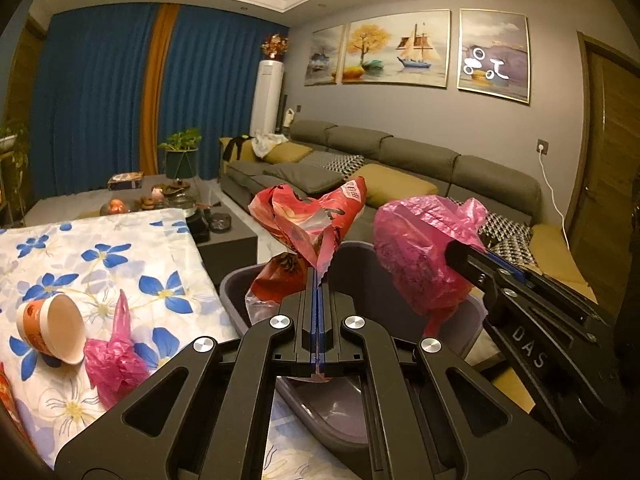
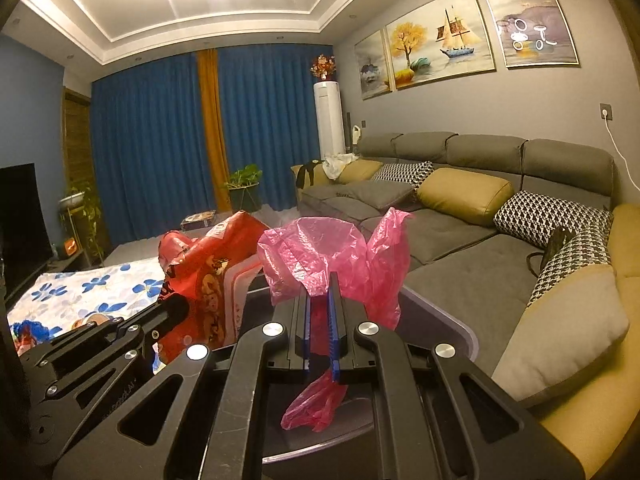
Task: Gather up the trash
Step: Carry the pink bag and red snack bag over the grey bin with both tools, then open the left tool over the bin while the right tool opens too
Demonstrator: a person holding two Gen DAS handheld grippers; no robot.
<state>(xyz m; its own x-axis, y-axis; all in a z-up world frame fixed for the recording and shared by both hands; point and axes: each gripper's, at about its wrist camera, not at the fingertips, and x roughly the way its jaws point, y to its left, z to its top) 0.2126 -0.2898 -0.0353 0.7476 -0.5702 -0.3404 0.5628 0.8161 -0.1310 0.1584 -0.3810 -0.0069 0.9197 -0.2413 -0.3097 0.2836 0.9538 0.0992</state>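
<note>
My left gripper [image 1: 318, 276] is shut on a red printed plastic wrapper [image 1: 308, 216] and holds it over a grey trash bin [image 1: 236, 300]. My right gripper [image 2: 321, 292] is shut on a crumpled pink plastic bag [image 2: 320, 252], also above the bin [image 2: 452, 316]. The pink bag [image 1: 416, 248] and the right gripper [image 1: 468, 258] show at the right of the left wrist view. The red wrapper [image 2: 208, 276] shows left of the pink bag in the right wrist view. On the floral cloth lie a tipped paper cup [image 1: 52, 328] and another pink bag [image 1: 114, 356].
The floral-covered table [image 1: 100, 264] is to the left of the bin. A grey sofa [image 2: 460, 240] with yellow and patterned cushions runs along the right. A dark coffee table [image 1: 224, 236] with tea ware stands behind. Blue curtains [image 1: 100, 92] hang at the back.
</note>
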